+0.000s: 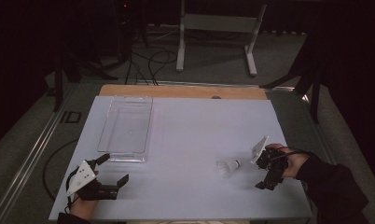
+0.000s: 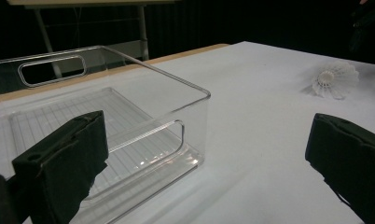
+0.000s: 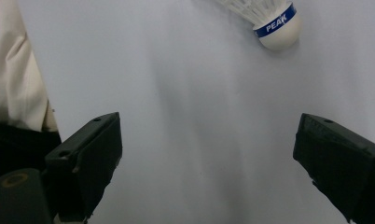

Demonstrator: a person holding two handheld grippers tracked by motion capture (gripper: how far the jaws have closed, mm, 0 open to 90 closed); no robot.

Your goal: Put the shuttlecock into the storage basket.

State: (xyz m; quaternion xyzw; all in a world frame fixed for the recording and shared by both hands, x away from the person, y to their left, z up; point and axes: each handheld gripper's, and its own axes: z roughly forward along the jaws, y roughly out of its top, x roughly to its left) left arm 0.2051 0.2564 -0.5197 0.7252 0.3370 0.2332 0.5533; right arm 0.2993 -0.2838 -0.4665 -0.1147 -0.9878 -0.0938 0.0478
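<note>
A white shuttlecock (image 1: 228, 167) lies on its side on the white table (image 1: 199, 126), right of the middle; its cork points right. An empty clear plastic bin (image 1: 125, 128) stands at the back left. My left gripper (image 1: 113, 170) is open near the front left corner, just in front of the bin. In the left gripper view the bin (image 2: 106, 116) lies ahead of the left gripper (image 2: 204, 135) and the shuttlecock (image 2: 335, 79) far off right. My right gripper (image 1: 260, 175) is open just right of the shuttlecock. The right gripper (image 3: 209, 140) has bare table between its jaws, with the shuttlecock's blue-banded cork (image 3: 276, 25) beyond.
A wooden strip (image 1: 181, 91) runs along the table's far edge. Beyond it on the floor stand a white frame (image 1: 218, 37) and cables (image 1: 148, 65). The person's light clothing (image 3: 13, 70) is at the left of the right gripper view.
</note>
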